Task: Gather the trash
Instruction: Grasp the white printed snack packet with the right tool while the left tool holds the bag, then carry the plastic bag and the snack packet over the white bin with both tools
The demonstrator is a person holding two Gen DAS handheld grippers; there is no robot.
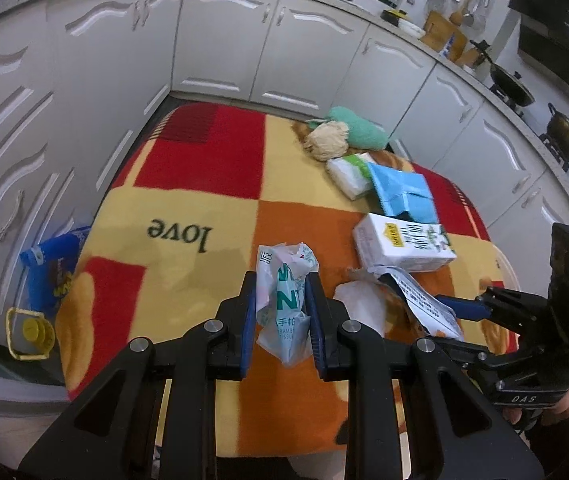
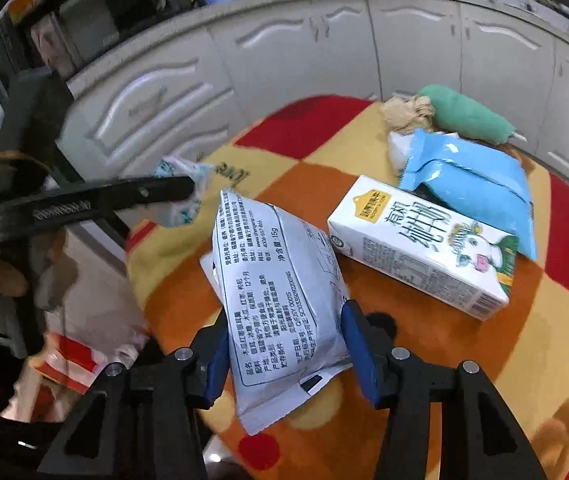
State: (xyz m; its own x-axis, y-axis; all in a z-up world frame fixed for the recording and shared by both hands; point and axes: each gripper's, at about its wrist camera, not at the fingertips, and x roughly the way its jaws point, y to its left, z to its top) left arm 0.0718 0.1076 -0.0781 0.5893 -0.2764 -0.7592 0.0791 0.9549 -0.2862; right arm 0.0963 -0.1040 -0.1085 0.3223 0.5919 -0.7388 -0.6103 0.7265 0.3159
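My left gripper [image 1: 280, 312] is shut on a crumpled tissue-pack wrapper [image 1: 284, 300], white with green print, held above the checked rug [image 1: 188, 216]. It also shows in the right wrist view [image 2: 180, 192]. My right gripper [image 2: 284, 344] is shut on a white snack packet with black print [image 2: 280, 300], held above the rug [image 2: 424, 340]; that packet shows in the left wrist view [image 1: 424, 300]. On the rug lie a white milk carton [image 2: 424, 248], a blue pouch [image 2: 468, 180], a tissue pack [image 1: 348, 174], a beige paper ball [image 1: 326, 140] and a green cloth roll [image 1: 360, 128].
White cabinets [image 1: 220, 40] ring the rug on three sides. A blue snack bag [image 1: 54, 268] and a yellow-capped bottle [image 1: 32, 334] lie on the floor at the left. A red and white bag [image 2: 68, 360] sits at the lower left of the right wrist view.
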